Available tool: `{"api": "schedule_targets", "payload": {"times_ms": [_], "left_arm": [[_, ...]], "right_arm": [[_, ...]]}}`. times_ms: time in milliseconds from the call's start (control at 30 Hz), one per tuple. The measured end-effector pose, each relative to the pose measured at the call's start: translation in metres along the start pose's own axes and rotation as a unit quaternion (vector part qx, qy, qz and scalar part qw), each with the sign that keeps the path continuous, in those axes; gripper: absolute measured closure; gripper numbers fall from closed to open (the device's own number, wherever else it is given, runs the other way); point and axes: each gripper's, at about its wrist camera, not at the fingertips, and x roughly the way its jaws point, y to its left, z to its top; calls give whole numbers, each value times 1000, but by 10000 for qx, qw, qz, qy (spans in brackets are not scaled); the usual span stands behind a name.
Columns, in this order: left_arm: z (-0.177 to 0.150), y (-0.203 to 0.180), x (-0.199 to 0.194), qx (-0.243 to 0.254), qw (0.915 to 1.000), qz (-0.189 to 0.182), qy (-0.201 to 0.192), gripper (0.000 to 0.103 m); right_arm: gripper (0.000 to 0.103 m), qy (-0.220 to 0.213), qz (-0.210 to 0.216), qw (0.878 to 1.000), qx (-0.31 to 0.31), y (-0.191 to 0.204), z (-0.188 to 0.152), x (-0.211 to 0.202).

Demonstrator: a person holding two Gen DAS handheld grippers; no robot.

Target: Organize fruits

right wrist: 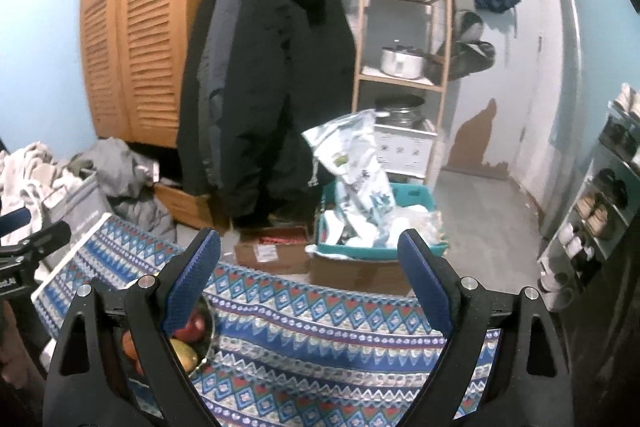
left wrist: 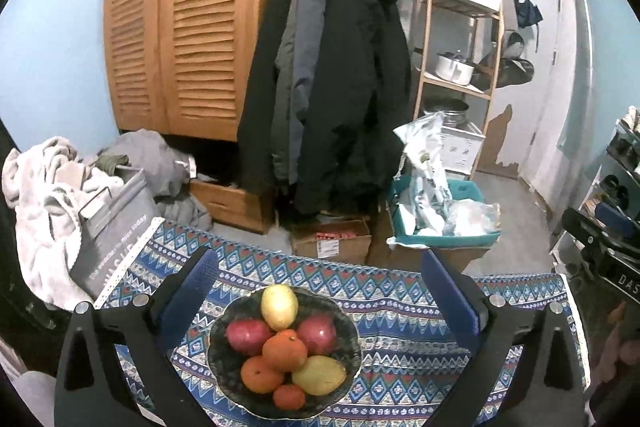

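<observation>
1. You see a dark bowl (left wrist: 224, 341) with a wavy rim standing on the patterned desk (left wrist: 400, 327), full of fruit.
2. A yellow lemon (left wrist: 279, 307) lies at its far side.
3. Two red pomegranates (left wrist: 248, 335) flank a central orange (left wrist: 285, 350).
4. A yellow-green mango (left wrist: 319, 375) lies near right, touching two smaller oranges (left wrist: 261, 374).
</observation>
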Motion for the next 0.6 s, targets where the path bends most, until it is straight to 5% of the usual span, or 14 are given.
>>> {"api": "schedule_targets", "payload": {"times_ms": [600], "left_arm": [[3,-14,-3,-35,9999,5,-101,1]], "right_arm": [[14,-84,-128,9998,87,-21,-8,-4]]}}
